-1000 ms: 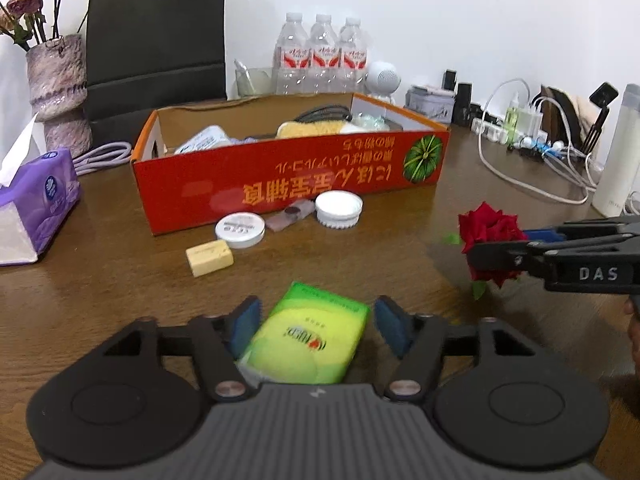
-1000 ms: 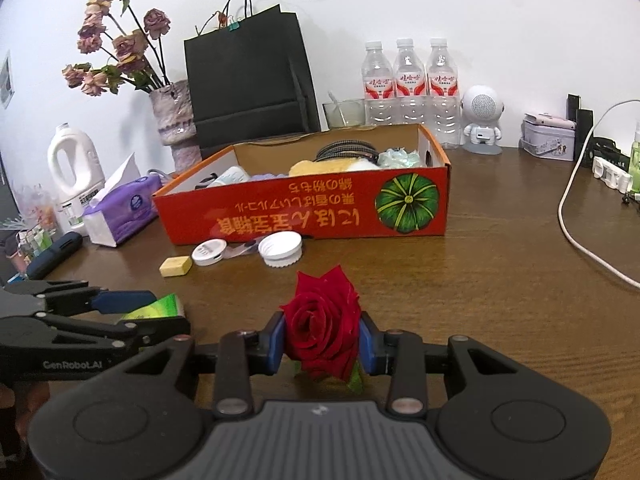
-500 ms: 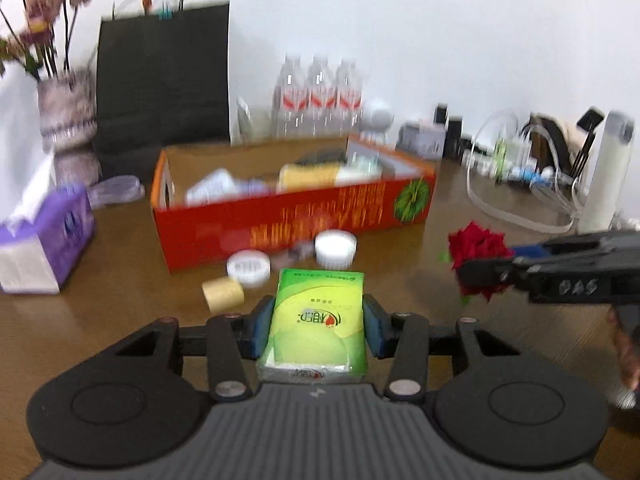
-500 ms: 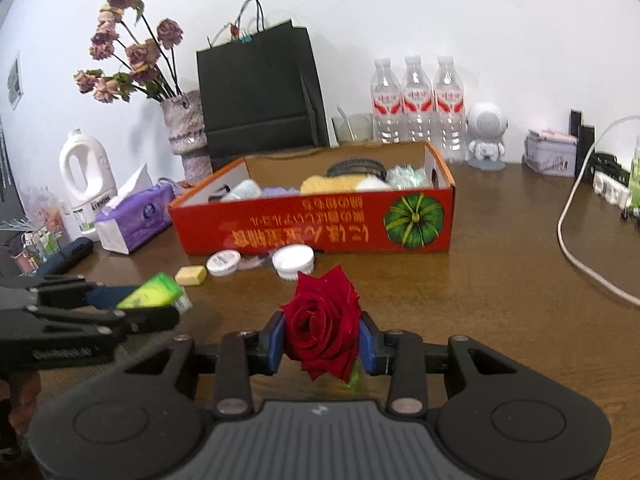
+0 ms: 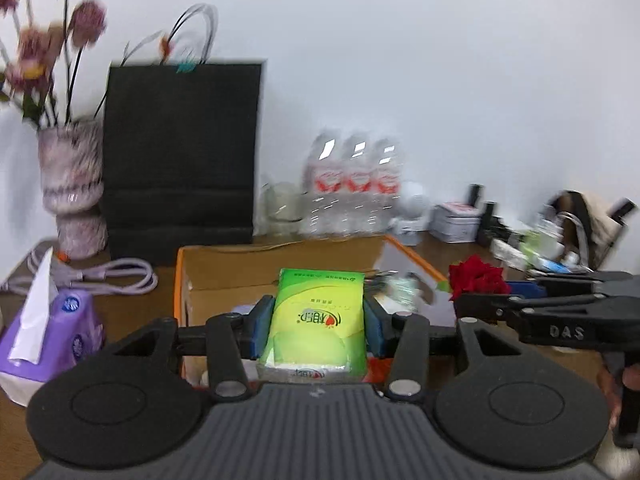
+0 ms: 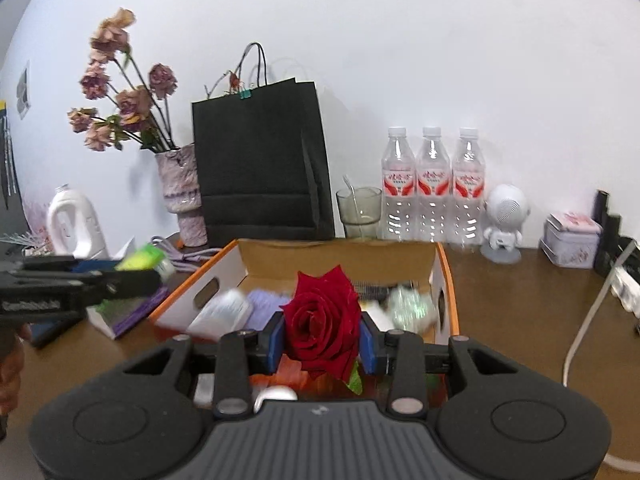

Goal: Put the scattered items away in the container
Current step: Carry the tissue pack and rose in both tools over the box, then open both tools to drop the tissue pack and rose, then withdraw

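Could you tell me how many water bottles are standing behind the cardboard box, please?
3: a left bottle, a middle bottle and a right bottle stand side by side against the wall, between the glass and the white robot figure. None seems hidden.

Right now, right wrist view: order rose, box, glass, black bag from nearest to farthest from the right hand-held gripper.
1. Rose, clamped in the right hand-held gripper.
2. Box, just ahead.
3. Glass, behind the box.
4. Black bag, back left; close to the glass in depth.

box (image 6: pixel 447 280) on the table (image 6: pixel 520 304); bag (image 6: pixel 260 160) and bottles (image 6: pixel 432 184) behind it, vase (image 6: pixel 182 196) left.
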Tool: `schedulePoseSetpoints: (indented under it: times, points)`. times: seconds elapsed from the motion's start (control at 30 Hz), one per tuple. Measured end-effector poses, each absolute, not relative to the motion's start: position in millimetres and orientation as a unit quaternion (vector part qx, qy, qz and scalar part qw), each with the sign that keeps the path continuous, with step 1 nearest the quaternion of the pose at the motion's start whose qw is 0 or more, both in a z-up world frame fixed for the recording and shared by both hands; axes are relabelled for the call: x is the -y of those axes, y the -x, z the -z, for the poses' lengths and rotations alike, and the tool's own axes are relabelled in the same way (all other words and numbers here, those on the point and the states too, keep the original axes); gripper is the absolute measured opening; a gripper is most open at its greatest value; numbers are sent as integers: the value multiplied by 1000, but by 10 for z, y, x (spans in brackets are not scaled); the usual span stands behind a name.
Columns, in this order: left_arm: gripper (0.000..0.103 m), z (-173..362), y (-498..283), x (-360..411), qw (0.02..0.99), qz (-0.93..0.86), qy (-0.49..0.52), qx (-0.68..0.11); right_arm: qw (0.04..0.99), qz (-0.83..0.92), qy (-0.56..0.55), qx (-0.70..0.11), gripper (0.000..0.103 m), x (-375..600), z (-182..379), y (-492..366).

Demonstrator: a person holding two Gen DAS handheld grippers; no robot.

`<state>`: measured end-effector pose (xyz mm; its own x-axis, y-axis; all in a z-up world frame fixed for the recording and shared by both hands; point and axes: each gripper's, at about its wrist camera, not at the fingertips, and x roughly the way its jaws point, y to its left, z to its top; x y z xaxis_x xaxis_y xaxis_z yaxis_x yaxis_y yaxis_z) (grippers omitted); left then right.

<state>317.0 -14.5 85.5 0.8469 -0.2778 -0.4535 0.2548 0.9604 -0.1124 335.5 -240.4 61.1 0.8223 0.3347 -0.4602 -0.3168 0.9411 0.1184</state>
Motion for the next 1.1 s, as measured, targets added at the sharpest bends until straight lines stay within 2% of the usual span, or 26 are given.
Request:
schedulePoseSetpoints:
  times: [0.27, 0.57, 0.63, 0.7, 0.73, 0.77, 0.8, 0.93, 0.97, 1.1]
  points:
    - [47, -562, -4057, 134, 950, 80, 49, -299, 942, -161, -6, -296, 36, 2009, -427, -4317]
    - [47, -307, -4404, 182, 941, 63, 6, -332, 935, -139, 9, -326, 39, 1778, -159, -4820]
    - [50, -267, -4426, 174, 940, 63, 7, -335, 935, -138, 20, -325, 42, 1739, -118, -4846]
    - [58, -244, -4436, 155, 940, 60, 8, -336, 936, -137, 35, -322, 44, 1706, -97, -4841]
    - [61, -242, -4438, 142, 940, 58, 10, -337, 936, -134, 40, -322, 47, 1699, -99, -4841]
    - [69, -244, -4434, 124, 940, 53, 11, -337, 937, -130, 43, -322, 50, 1705, -105, -4837]
    - [78, -255, -4425, 105, 940, 50, 13, -336, 938, -124, 43, -321, 57, 1722, -117, -4828]
    - [96, -349, -4324, 31, 946, 56, 21, -319, 945, -117, 35, -304, 84, 1875, -195, -4719]
    - [101, -380, -4292, 31, 948, 58, 19, -313, 946, -118, 34, -299, 86, 1917, -218, -4680]
    - [103, -508, -4125, 22, 952, 83, 29, -292, 951, -125, 25, -281, 100, 2064, -338, -4496]
